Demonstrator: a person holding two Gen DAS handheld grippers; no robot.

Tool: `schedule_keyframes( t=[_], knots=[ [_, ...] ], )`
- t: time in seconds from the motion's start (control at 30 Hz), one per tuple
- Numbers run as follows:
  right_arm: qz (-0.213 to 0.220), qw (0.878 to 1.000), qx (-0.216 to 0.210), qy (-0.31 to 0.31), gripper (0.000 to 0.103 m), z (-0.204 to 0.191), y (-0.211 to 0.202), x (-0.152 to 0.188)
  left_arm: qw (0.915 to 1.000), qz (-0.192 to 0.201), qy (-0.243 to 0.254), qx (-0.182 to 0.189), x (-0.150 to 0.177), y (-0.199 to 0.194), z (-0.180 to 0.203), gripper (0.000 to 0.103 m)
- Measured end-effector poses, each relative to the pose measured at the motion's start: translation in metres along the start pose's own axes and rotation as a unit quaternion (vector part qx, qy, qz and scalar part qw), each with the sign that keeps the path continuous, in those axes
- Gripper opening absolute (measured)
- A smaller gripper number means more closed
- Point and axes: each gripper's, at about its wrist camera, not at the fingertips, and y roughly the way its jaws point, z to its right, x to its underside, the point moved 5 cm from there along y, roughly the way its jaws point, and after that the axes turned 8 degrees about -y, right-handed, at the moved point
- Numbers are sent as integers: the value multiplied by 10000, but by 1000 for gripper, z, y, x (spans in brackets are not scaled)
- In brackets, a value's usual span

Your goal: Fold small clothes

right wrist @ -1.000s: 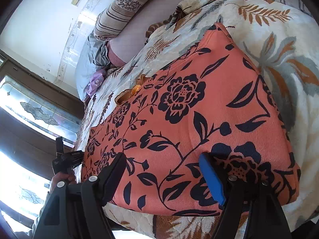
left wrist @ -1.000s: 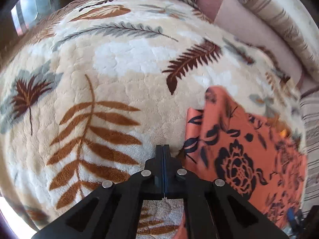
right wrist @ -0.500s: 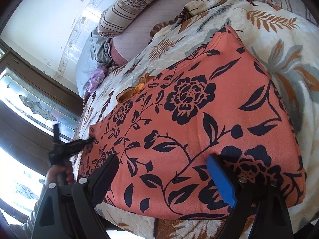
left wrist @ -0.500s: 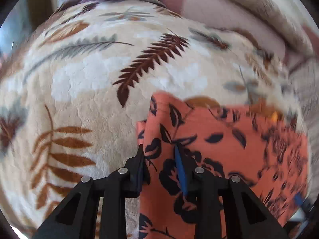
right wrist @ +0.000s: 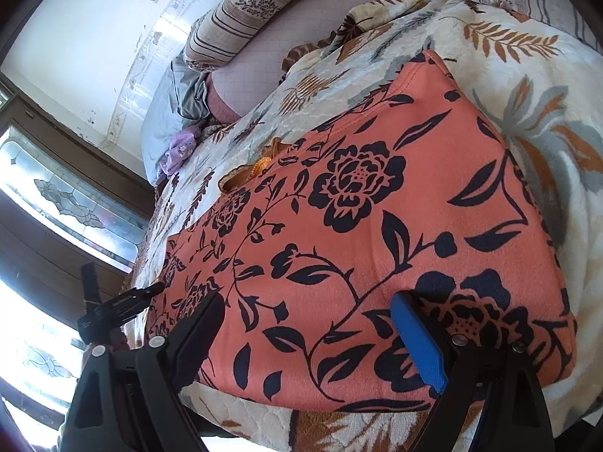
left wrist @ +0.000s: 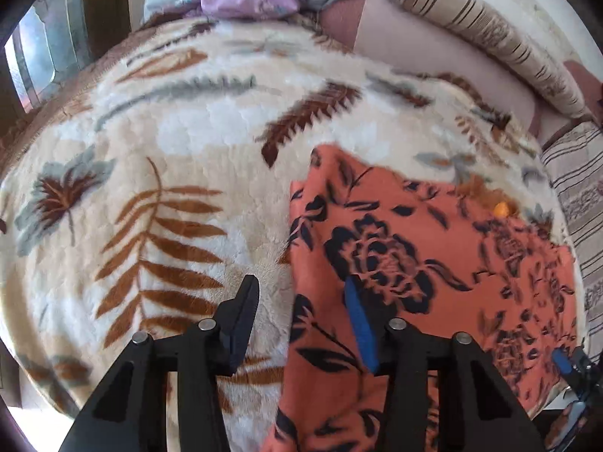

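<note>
An orange garment with a black flower print (left wrist: 422, 263) lies folded flat on the leaf-patterned blanket (left wrist: 181, 150). My left gripper (left wrist: 301, 320) is open and empty, straddling the garment's left edge. The garment fills the right wrist view (right wrist: 358, 233). My right gripper (right wrist: 312, 331) is open and empty, hovering over the garment's near edge. The left gripper shows at the garment's far corner in the right wrist view (right wrist: 124, 301).
Striped bolsters (left wrist: 471, 26) and a pink sheet (left wrist: 433, 64) lie along the far side of the bed. A purple and grey heap of clothes (left wrist: 245, 0) sits at the far end. A small orange piece (right wrist: 260, 165) pokes out beyond the garment. A window (right wrist: 68, 203) stands to the left.
My left gripper was shut a second ago, opened over the garment's left edge and has now opened wide. The right gripper stayed open, barely moving.
</note>
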Motion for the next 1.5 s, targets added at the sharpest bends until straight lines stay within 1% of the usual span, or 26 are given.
schedule_keyframes(
  t=[0.07,0.1,0.17,0.27,0.3,0.4,0.47,0.53,0.57,0.6,0.63,0.67,0.73,0.77,0.83,0.87,0.9,0.93,0.97,1.0,1.07,1.17,1.23,1.27,1.4,1.5],
  knots=[
    [24,10000,2,4,91,1,-3,2,9991,380,4,190,8,-27,7,55],
    [33,10000,0,9,91,1,-3,2,9983,455,92,357,15,-36,12,63],
    [43,10000,1,21,91,2,-4,2,9974,466,279,469,34,-41,18,66],
    [34,10000,79,-13,92,1,-2,2,9979,-369,524,-99,67,0,12,65],
    [35,9999,102,-29,92,0,-2,3,9987,-223,457,-15,69,1,9,65],
    [81,9999,133,32,91,1,-7,4,9993,-72,362,13,67,-17,9,65],
    [286,9992,282,75,92,4,-19,4,9989,243,375,144,65,-35,11,65],
    [560,9975,434,77,92,7,-34,3,9980,342,508,167,71,-42,12,71],
    [624,9970,427,154,92,11,-38,3,9977,202,645,30,77,-35,13,71],
    [596,9969,425,274,92,16,-39,4,9963,-151,817,-237,87,-17,11,71],
    [470,9966,502,446,92,26,-36,7,9954,-350,833,-326,93,-6,7,74],
    [423,9965,483,527,91,31,-33,8,9969,-167,735,-245,92,-9,5,74],
    [506,9963,441,532,91,32,-37,7,9980,-232,560,-167,89,-16,5,74],
    [542,9963,476,473,91,30,-41,7,9986,-162,493,-92,86,-21,5,74],
    [701,9954,562,328,92,25,-49,6,9986,127,505,3,83,-33,7,74],
    [776,9954,499,270,92,21,-53,5,9983,189,558,-6,83,-34,8,75],
    [803,9955,429,255,92,20,-54,4,9980,90,622,-48,85,-30,8,78],
    [733,9959,451,283,92,22,-51,5,9973,-169,698,-168,91,-19,7,79],
    [527,9963,566,363,92,27,-43,8,9962,-366,738,-264,93,-7,5,80],
    [362,9968,573,431,92,33,-36,11,9971,-203,695,-228,92,-8,3,82],
    [552,9962,516,435,92,30,-44,6,9978,-218,578,-243,89,-15,3,82],
    [759,9950,470,449,92,30,-55,5,9980,152,567,-219,83,-32,8,82],
    [666,9952,384,612,92,38,-52,6,9968,384,681,-155,81,-40,13,82],
    [566,9955,392,651,92,41,-47,8,9965,406,721,-142,78,-39,14,82],
    [494,9962,601,392,93,34,-42,8,9954,-135,855,-407,92,-10,14,83],
    [499,9961,620,376,94,34,-41,8,9969,21,731,-277,92,-10,10,86]
  ],
)
